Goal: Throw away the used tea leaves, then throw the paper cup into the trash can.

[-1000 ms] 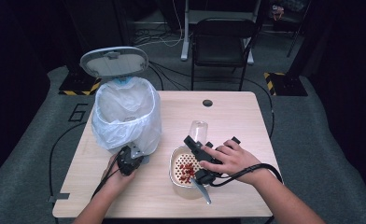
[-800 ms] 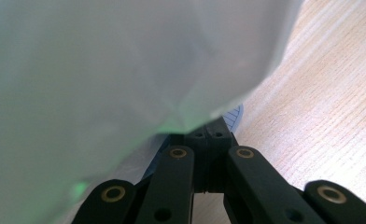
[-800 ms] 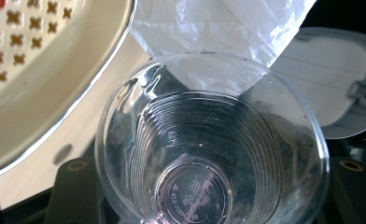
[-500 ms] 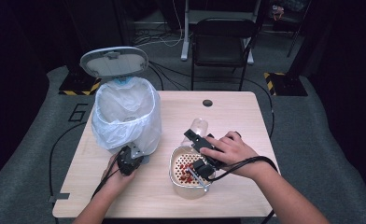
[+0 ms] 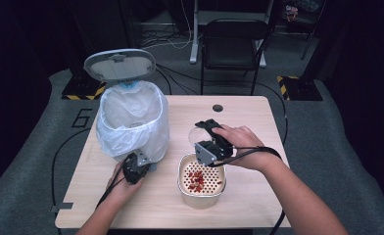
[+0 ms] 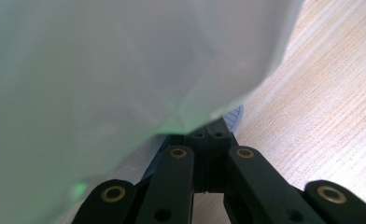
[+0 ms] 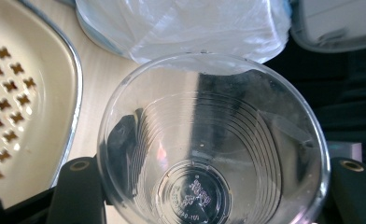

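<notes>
My right gripper is shut on an empty clear plastic cup, held tilted just beyond a cream perforated strainer bowl. Red pieces lie in that bowl. In the right gripper view the cup sits between the two jaws with its mouth toward the bin, the strainer at left. My left gripper is low at the foot of a bin lined with a white plastic bag. Its jaws are shut, tips tucked under the bag beside a blue edge.
The bin's grey lid stands open behind the bag. The wooden table has a small dark grommet near its far edge. A black chair and cables on the floor lie beyond the table.
My right hand has turned and drawn the cup back from over the strainer, a little toward the bin. The left gripper has stayed at the bin's foot.
</notes>
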The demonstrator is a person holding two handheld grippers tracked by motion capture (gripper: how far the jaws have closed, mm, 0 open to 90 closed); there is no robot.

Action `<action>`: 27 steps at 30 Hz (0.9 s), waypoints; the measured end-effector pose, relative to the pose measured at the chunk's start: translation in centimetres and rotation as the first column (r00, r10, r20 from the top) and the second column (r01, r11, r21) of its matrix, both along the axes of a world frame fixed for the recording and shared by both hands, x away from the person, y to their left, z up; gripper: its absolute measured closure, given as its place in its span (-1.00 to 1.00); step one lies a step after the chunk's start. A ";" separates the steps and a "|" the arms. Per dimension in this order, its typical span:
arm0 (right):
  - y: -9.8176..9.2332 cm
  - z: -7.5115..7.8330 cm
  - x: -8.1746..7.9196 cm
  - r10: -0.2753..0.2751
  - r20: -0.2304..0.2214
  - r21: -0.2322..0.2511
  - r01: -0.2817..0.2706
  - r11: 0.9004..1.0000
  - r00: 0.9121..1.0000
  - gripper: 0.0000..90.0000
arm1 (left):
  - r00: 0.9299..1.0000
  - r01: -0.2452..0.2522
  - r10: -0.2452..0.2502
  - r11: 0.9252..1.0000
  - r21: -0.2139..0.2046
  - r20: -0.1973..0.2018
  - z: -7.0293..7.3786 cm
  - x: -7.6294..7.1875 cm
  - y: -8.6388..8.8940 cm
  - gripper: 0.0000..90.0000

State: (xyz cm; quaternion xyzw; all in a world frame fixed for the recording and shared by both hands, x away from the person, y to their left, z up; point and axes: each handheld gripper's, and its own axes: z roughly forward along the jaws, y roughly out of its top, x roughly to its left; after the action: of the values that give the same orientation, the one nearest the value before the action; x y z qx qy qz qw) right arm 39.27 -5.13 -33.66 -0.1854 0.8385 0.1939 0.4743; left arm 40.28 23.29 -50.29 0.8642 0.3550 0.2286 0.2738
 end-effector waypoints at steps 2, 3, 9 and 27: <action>0.0 0.1 0.6 -0.020 -0.057 0.030 0.021 0.999 0.998 -0.24 | 1.000 0.001 -0.001 1.000 -0.002 -0.004 0.0 0.0 0.0 1.00; 0.0 0.2 1.0 -0.034 -0.092 0.050 0.039 0.998 0.995 -0.24 | 1.000 0.001 -0.001 1.000 -0.001 -0.005 0.0 0.0 0.0 1.00; -0.4 0.6 3.1 -0.089 -0.261 0.143 0.129 0.981 0.961 -0.24 | 1.000 0.000 0.000 1.000 -0.003 -0.006 0.0 0.0 0.0 1.00; -1.7 0.2 8.9 -0.117 -0.651 0.295 0.391 0.872 0.750 -0.24 | 1.000 -0.001 0.001 1.000 0.000 -0.003 0.0 0.0 0.0 1.00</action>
State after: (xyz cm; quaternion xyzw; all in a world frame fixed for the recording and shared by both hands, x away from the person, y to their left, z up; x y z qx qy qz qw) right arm 48.13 -6.80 -33.46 0.1111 0.9029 0.3481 0.2263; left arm 40.30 23.31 -50.27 0.8643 0.3560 0.2275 0.2731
